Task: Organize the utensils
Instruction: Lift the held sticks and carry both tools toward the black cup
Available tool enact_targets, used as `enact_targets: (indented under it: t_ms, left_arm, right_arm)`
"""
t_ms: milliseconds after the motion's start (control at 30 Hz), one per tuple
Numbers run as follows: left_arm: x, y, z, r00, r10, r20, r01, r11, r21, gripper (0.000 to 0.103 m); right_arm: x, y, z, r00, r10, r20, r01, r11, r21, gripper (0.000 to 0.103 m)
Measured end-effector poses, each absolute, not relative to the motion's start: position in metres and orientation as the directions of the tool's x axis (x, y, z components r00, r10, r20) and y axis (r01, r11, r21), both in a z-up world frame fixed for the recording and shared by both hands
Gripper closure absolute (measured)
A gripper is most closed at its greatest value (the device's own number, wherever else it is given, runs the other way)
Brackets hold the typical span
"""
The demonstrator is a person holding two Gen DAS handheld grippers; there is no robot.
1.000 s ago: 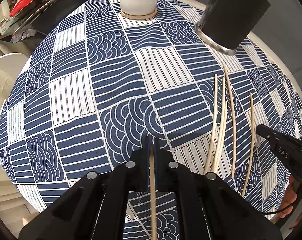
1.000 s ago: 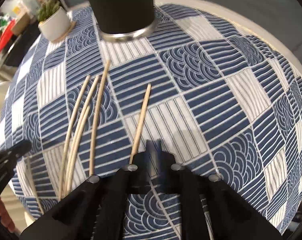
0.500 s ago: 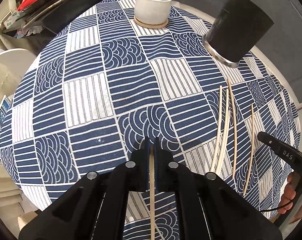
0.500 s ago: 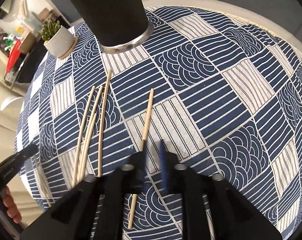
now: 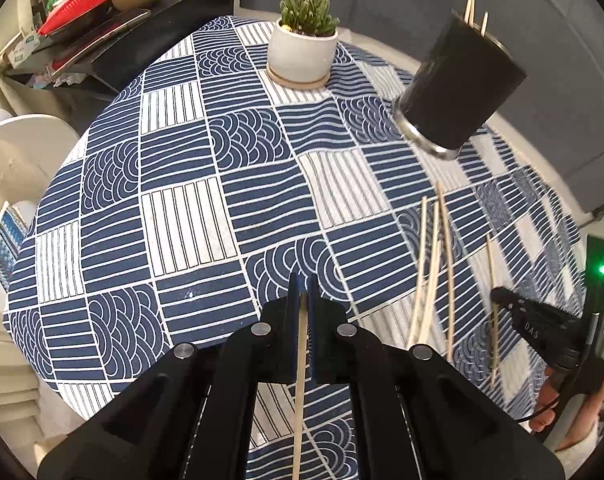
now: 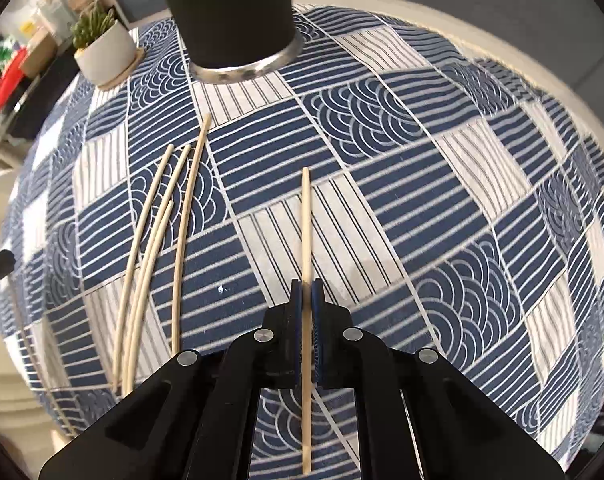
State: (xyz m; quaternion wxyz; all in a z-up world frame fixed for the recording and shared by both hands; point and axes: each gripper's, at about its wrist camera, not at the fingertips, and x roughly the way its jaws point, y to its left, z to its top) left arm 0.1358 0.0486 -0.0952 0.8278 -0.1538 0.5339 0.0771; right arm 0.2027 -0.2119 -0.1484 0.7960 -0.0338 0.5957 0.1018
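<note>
Chopstick (image 6: 306, 240), thin pale wood (slightly bowed), clamped in jaws

Pale matt wooden chopsticks (image 6: 182, 216) lie on a woven cloth (image 6: 381, 240). Behind them, the matt black holder (image 6: 230, 4) has a shiny metal base. Fingers (image 6: 298, 320): matt black plastic.

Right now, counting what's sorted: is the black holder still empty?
No: chopstick tips poke out above the black holder.
</note>
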Motion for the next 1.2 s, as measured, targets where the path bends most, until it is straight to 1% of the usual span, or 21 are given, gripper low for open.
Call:
enact_targets:
  t_ms: [133, 333, 500, 600, 900, 1200]
  left_arm:
    - [0.136, 0.050, -0.082, 0.452, -0.032, -0.891, -0.277, 0.945, -0.175, 0.099]
    - [0.142, 0.052, -0.058, 0.497, -0.039, -0.867, -0.260, 0.947, -0.191, 0.099]
    - [0.145, 0.049, -0.033, 0.545, -0.042, -0.838, -0.228, 0.954, -0.196, 0.099]
    - [0.149, 0.045, -0.020, 0.565, -0.029, -0.824, -0.207, 0.962, -0.176, 0.099]
    - [0.171, 0.045, 0.010, 0.597, -0.065, -0.799, -0.135, 0.974, -0.181, 0.099]
    - [0.209, 0.048, 0.057, 0.639, -0.062, -0.767, -0.047, 0.992, -0.119, 0.099]
  right_arm:
    - [0.202, -0.228, -0.128, 0.311, 0.145, -0.939, -0.183, 0.979, 0.091, 0.098]
    - [0.204, -0.246, -0.076, 0.423, 0.187, -0.887, -0.162, 0.978, 0.130, 0.098]
    - [0.209, -0.245, -0.048, 0.487, 0.217, -0.846, -0.158, 0.975, 0.159, 0.098]
    - [0.207, -0.245, -0.032, 0.520, 0.232, -0.822, -0.162, 0.972, 0.171, 0.098]
    - [0.213, -0.242, 0.009, 0.599, 0.268, -0.755, -0.159, 0.963, 0.215, 0.098]
    - [0.234, -0.223, 0.044, 0.654, 0.261, -0.710, -0.129, 0.963, 0.235, 0.098]
